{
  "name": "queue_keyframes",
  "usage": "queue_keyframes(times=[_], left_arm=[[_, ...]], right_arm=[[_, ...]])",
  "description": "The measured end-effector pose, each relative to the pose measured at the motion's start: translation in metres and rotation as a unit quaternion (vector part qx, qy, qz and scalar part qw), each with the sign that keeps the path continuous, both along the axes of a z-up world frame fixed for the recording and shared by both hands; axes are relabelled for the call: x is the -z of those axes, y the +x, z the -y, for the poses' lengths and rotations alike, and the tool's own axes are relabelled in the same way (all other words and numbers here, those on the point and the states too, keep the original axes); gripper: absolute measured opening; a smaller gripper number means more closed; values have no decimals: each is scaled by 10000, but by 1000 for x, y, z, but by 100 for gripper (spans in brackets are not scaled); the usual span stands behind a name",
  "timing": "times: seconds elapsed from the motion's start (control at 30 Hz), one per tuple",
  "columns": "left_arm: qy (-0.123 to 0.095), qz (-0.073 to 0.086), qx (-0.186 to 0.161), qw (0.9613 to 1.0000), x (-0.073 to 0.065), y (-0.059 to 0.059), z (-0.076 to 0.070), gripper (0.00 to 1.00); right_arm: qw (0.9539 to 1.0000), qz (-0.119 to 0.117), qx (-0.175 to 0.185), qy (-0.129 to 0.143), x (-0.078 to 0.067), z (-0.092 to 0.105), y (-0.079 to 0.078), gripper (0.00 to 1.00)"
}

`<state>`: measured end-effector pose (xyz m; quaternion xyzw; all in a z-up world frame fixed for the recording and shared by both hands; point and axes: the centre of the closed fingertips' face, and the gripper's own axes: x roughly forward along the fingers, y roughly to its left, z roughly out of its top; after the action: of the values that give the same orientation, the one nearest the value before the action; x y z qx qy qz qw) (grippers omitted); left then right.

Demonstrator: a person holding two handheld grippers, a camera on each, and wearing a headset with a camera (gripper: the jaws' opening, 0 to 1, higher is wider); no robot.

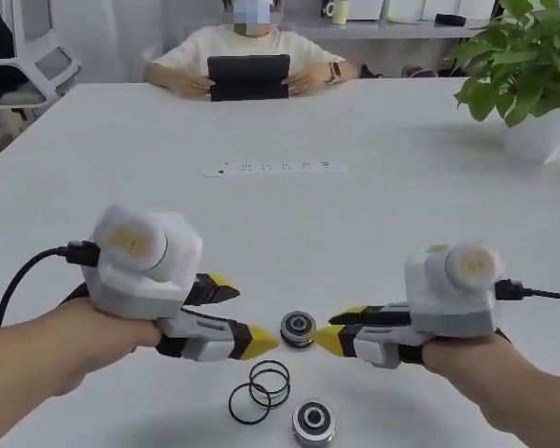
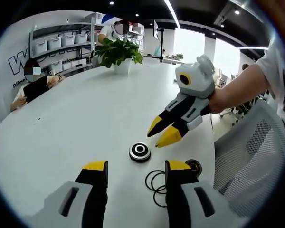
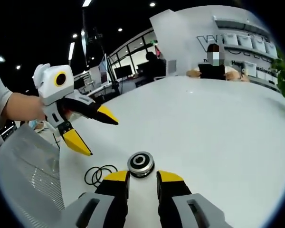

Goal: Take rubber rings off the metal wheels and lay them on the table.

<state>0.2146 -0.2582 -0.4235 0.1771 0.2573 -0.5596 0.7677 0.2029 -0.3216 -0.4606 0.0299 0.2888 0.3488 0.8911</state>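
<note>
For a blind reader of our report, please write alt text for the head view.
The left gripper and right gripper point at a metal wheel between them on a white table. Nearer lie rubber rings and a second wheel.

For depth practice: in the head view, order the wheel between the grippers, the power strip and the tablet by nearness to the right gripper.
1. wheel, beside the right gripper
2. power strip, mid-table
3. tablet, far side
</note>
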Motion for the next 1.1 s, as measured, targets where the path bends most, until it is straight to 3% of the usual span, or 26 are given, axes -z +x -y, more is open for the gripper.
queue_keyframes(times=[0.37,1.1], left_arm=[[34,-56,10,10000,10,3,10,40],[140,-105,147,9997,26,3,29,29]], right_arm=[[9998,73,-148,-108,10,-3,1,19],[9998,114,-184,-5,18,-6,2,14]])
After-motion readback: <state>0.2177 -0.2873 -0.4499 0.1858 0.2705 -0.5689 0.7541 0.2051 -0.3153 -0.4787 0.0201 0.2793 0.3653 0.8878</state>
